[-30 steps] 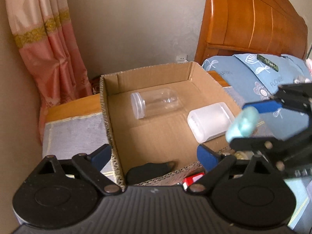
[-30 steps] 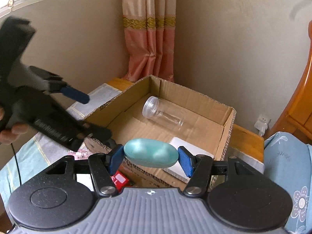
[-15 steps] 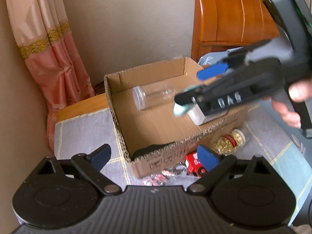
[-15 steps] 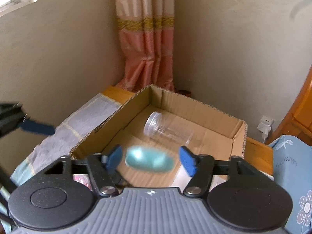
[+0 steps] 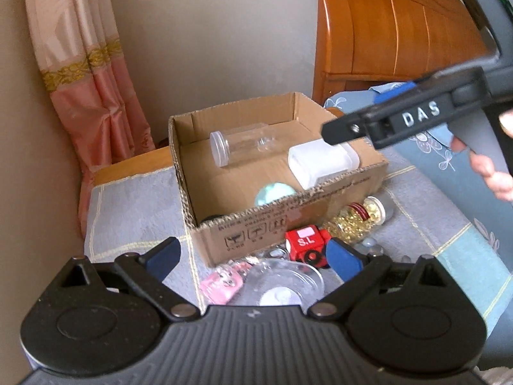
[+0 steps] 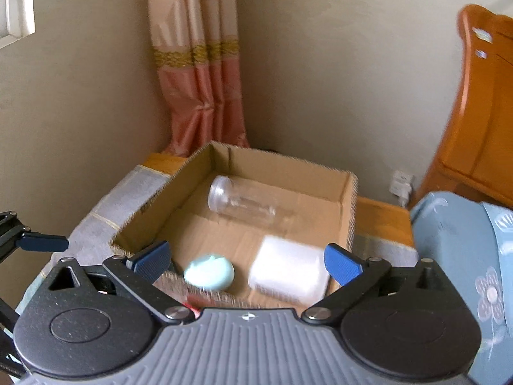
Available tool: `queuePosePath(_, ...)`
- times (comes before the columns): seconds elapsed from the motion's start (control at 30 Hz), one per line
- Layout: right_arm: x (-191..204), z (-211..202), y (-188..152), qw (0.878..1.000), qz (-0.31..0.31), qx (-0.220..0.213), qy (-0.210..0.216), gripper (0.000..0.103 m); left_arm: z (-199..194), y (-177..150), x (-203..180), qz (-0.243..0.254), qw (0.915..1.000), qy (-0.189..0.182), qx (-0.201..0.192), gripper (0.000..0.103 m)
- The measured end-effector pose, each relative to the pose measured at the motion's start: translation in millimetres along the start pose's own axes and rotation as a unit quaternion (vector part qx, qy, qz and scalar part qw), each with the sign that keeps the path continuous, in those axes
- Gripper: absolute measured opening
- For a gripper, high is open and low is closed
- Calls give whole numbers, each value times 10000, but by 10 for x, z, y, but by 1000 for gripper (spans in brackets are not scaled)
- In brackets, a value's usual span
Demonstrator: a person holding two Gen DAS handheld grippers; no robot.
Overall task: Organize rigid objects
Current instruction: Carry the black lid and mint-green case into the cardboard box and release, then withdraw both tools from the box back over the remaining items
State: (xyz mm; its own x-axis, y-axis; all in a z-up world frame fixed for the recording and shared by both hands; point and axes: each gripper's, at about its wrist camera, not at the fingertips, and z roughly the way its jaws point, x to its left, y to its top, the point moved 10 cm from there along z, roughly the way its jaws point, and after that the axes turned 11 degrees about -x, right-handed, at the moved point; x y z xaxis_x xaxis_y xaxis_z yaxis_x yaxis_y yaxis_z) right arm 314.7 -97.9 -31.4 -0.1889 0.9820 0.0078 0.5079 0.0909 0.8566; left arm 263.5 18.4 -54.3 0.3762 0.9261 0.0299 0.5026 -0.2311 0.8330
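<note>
Since the right gripper (image 6: 247,261) let go | teal egg (image 6: 209,272) now in cardboard box (image 6: 351,211) near-left | both tongs apart, left gripper (image 5: 255,258) empty | more loose stuff next

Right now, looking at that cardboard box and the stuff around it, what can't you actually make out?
- Dark object inside the cardboard box, left wrist view: the front wall hides nearly all of it.
- Pink item and clear dish, left wrist view: partly hidden by the left gripper.
- Print on the box front: too small to read.
- White container, right wrist view: blurred.
</note>
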Motion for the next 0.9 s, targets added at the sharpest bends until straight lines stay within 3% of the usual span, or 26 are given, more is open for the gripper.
queuePosePath(0.5, -15, -239, -1158, 9950, 675, 626, -376, 103, -250, -536, -143, -534, 9980, 331, 29, 97)
queuePosePath(0.63, -10, -228, -1382, 9935, 531, 863, -524, 103, -245, -698, -170, -812, 9964, 197, 169, 97)
queuePosePath(0.9, 65, -91, -1681, 9908, 488, 1201, -379, 103, -205, -820, -449, -694, 9970, -236, 254, 97)
